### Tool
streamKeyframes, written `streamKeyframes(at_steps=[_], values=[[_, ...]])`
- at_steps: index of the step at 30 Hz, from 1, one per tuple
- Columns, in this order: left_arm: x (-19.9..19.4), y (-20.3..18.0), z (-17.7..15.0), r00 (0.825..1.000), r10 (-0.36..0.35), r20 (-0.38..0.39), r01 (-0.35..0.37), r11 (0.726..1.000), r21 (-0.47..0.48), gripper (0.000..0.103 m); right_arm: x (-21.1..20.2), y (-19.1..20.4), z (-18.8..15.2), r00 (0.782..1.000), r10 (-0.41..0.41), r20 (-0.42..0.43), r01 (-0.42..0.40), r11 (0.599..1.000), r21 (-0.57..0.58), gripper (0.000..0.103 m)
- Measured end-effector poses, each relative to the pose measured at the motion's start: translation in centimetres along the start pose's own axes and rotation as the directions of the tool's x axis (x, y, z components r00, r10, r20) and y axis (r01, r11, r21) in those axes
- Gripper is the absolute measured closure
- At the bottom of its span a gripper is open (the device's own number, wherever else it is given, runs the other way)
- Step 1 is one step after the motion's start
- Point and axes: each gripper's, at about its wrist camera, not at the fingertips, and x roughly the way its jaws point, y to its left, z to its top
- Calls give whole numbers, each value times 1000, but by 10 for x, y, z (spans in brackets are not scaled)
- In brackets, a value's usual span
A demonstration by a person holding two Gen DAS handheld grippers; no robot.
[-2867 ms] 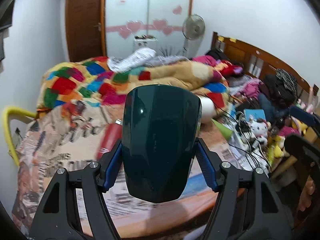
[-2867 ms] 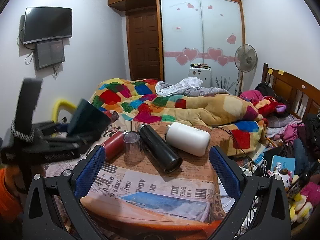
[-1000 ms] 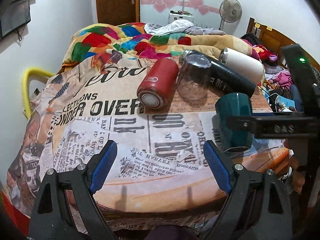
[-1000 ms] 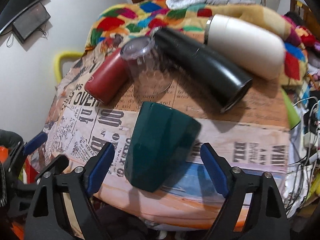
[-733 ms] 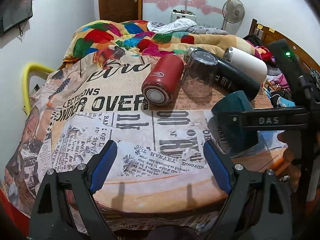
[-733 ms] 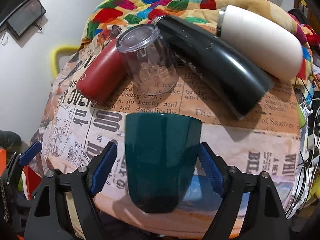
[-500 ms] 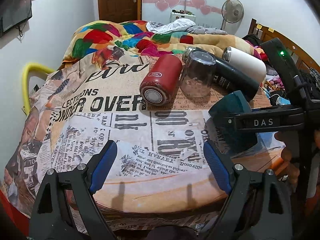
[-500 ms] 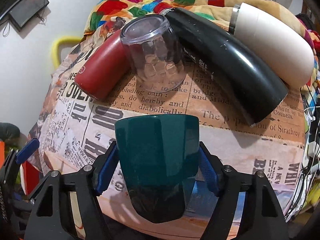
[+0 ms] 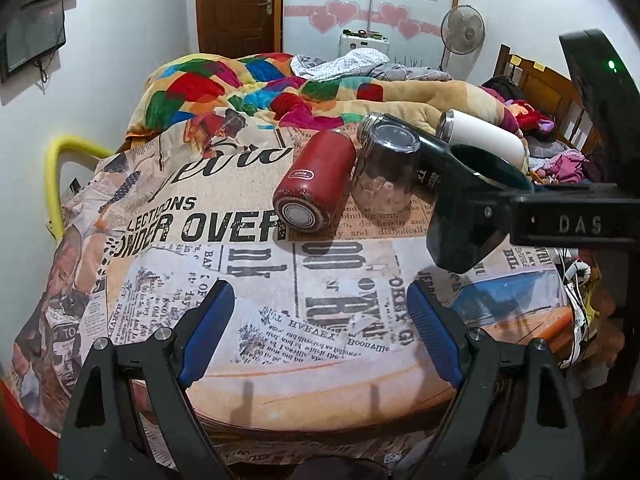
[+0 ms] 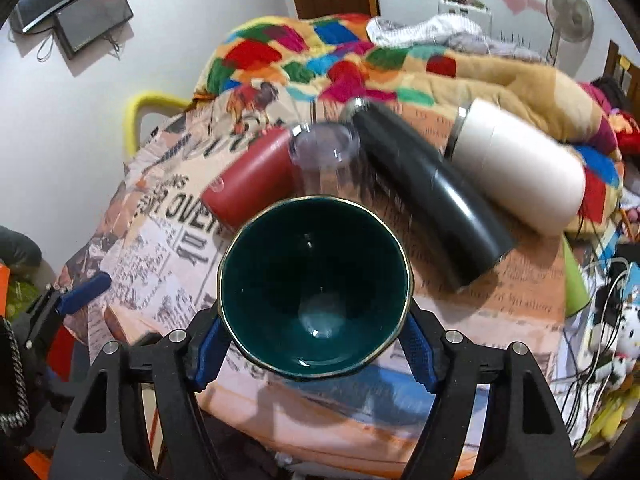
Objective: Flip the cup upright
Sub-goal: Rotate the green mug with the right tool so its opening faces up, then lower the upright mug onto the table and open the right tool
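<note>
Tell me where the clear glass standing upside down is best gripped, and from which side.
Grip the clear glass across its side wall near mid-height, coming from the front table edge. The red bottle and black bottle crowd its flanks, so the free left tongs would probably need a narrow, careful entry.

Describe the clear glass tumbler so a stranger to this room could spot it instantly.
On the newspaper-print tablecloth, a row of containers lies near the patchwork quilt. The clear glass tumbler stands between the red flask and the black bottle. It alone is see-through and stands mouth down, while its neighbours are opaque and lie on their sides.
</note>
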Motion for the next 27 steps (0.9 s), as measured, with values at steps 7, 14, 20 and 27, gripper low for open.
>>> streamKeyframes(at_steps=[7,14,20,27], values=[[1,1,3,1000,-2,1,2,1000,1,15,12,5,6,1000,1,8,-1,1000,-17,32],[7,5,1,1000,1,-16,-1,1000,-10,15,28,6,-7,999,0,-40,-1,1000,-25,32],[8,10,0,1000,5,-21,-5,1000,-21,15,30,12,-13,999,-20,-48,17,998,-58,32],[-5,10,3,1000,2,-3,-2,999,-34,15,29,10,-19,996,8,-93,-13,998,-57,29]])
